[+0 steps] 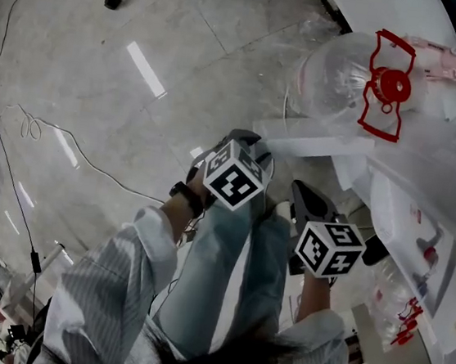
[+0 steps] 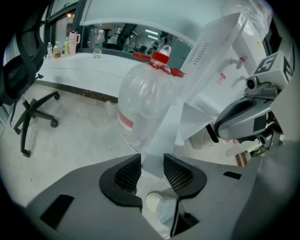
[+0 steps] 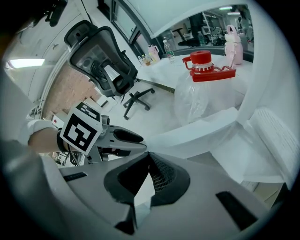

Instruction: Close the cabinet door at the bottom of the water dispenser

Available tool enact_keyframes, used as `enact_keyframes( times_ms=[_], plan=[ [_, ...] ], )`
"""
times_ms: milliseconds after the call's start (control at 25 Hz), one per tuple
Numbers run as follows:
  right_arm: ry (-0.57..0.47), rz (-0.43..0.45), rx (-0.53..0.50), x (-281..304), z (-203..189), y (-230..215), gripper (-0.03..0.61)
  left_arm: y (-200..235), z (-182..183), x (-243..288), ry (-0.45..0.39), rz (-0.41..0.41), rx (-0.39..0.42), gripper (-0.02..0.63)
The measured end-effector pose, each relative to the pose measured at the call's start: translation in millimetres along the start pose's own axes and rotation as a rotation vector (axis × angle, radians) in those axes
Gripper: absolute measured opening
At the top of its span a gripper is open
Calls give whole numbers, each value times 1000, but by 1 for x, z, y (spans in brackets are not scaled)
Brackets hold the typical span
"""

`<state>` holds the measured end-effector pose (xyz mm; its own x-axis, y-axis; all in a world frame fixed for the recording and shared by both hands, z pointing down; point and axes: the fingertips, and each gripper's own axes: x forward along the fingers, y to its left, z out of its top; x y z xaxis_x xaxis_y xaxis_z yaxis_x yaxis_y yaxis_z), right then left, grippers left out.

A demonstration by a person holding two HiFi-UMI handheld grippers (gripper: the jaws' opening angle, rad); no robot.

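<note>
The left gripper [image 2: 151, 164] stands wide, with the edge of the cabinet door [image 2: 161, 131] between its jaws but not pinched. The right gripper [image 3: 149, 157], jaws together and empty, hangs near the door.

Count was 2 grippers: left gripper [image 2: 152, 161] and right gripper [image 3: 147, 161]. There was 1 water jug [image 1: 332, 74] at upper right of the head view, 1 pink bottle [image 1: 449, 62] at far upper right, 1 water dispenser [image 2: 220, 51], 1 cabinet door [image 3: 197, 131], 1 office chair [image 3: 101, 61].

Head camera peers steeply down from above; clear plastic red-capped water jug [image 1: 340, 75] at one o'clock. Both gripper cameras ride low, close, facing along their jaws, sharing that jug.
</note>
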<state>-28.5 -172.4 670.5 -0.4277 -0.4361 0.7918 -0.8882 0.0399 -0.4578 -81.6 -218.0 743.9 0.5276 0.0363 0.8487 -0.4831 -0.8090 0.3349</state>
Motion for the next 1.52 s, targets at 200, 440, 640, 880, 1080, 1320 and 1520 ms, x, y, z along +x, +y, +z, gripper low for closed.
enact_keyframes(
  times_ms=[200, 440, 640, 880, 1080, 1320, 1520],
  plan=[
    [-1, 1, 9, 0, -5, 5, 14, -7, -3, 1, 13, -31, 29, 144],
    [-11, 6, 6, -9, -16, 0, 14, -22, -13, 4, 15, -32, 2, 144],
    [-16, 22, -4, -25, -37, -8, 14, -47, -25, 8, 8, -8, -34, 144],
    [-6, 29, -28, -57, -77, -29, 14, -96, -43, 21, -1, -1, -121, 144],
    [19, 22, -60, -91, -115, -59, 14, -145, -49, 39, -27, -6, -187, 144],
    [34, 17, -88, -125, -148, -93, 14, -194, -49, 63, -58, 1, -261, 146],
    [33, 23, -95, -144, -169, -116, 14, -223, -44, 79, -95, 28, -308, 152]
  ],
)
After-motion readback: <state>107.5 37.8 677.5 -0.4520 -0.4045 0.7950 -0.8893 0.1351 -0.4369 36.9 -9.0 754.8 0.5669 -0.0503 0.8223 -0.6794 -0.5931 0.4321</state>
